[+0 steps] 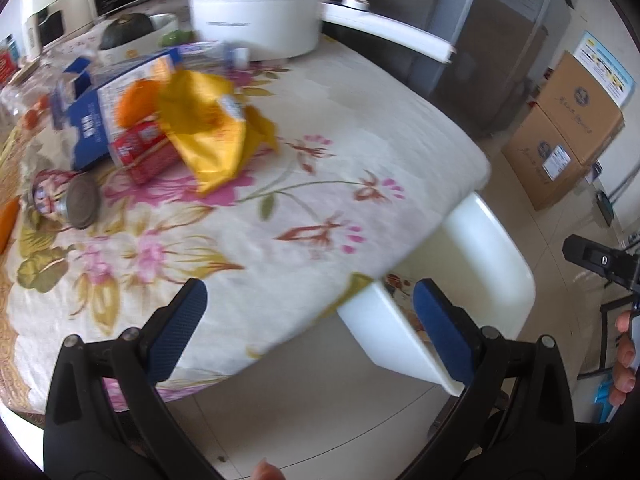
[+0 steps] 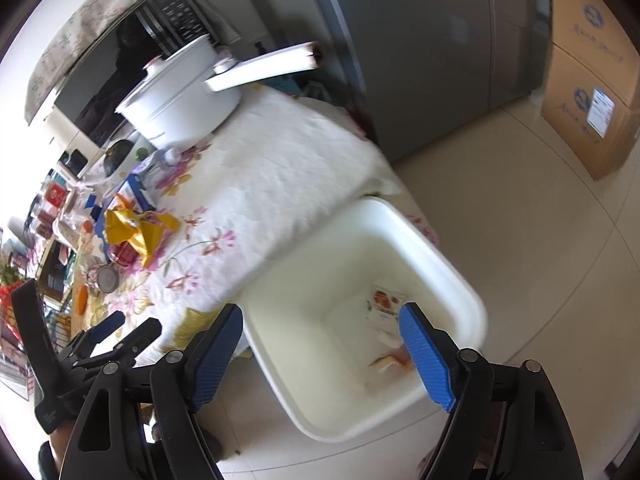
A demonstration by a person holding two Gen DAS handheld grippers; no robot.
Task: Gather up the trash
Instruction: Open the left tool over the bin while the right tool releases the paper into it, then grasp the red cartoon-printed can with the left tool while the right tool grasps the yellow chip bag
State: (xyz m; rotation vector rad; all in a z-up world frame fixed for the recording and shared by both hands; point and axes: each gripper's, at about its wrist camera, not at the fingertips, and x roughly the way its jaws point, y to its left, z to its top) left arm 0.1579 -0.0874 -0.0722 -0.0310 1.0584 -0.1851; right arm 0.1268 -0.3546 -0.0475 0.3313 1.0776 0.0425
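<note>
Trash lies on the floral tablecloth (image 1: 280, 168): a yellow wrapper (image 1: 212, 136), a red packet (image 1: 144, 152), a blue-and-white carton (image 1: 104, 108), an orange piece (image 1: 136, 100) and a tin can (image 1: 76, 200) on its side. My left gripper (image 1: 310, 300) is open and empty above the table's near edge. A white bin (image 2: 360, 320) stands on the floor beside the table, with a printed wrapper (image 2: 384, 304) and scraps inside. My right gripper (image 2: 320, 320) is open and empty above the bin. The yellow wrapper (image 2: 136, 228) shows far left in the right wrist view.
A white pot (image 1: 256, 12) with a long handle stands at the table's far side, next to a plastic bottle (image 1: 212, 52). A grey fridge (image 2: 420, 40) and stacked cardboard boxes (image 1: 568, 128) stand on the tiled floor. More clutter crowds the table's left end.
</note>
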